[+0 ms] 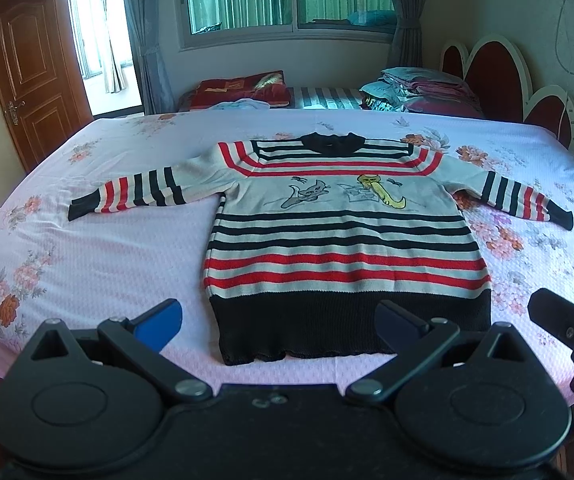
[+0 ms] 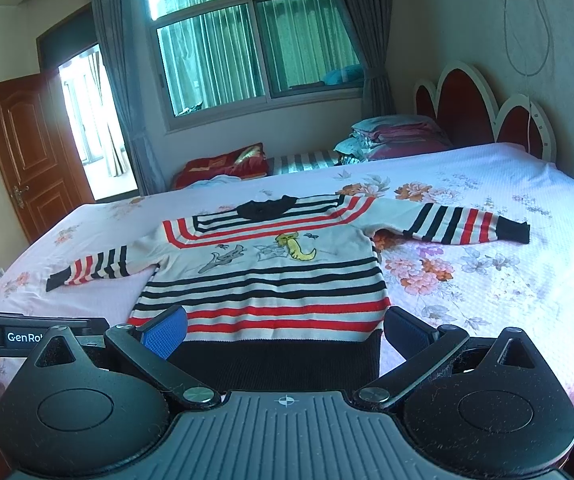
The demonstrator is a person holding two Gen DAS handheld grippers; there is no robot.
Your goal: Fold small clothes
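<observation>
A small striped sweater (image 1: 343, 236) in white, red and black with cartoon cats lies flat on the bed, both sleeves spread out and its black hem nearest me. It also shows in the right wrist view (image 2: 271, 280). My left gripper (image 1: 279, 320) is open and empty, hovering just above the hem near the bed's front edge. My right gripper (image 2: 285, 330) is open and empty, also close over the black hem. The right gripper's body shows at the right edge of the left wrist view (image 1: 567, 328).
The bed (image 1: 87, 248) has a pink floral sheet. Folded bedding (image 1: 419, 88) and a red cushion (image 1: 243, 90) lie beyond the far edge. A red and white headboard (image 1: 503, 76) stands at the right, a wooden door (image 1: 35, 76) at the left.
</observation>
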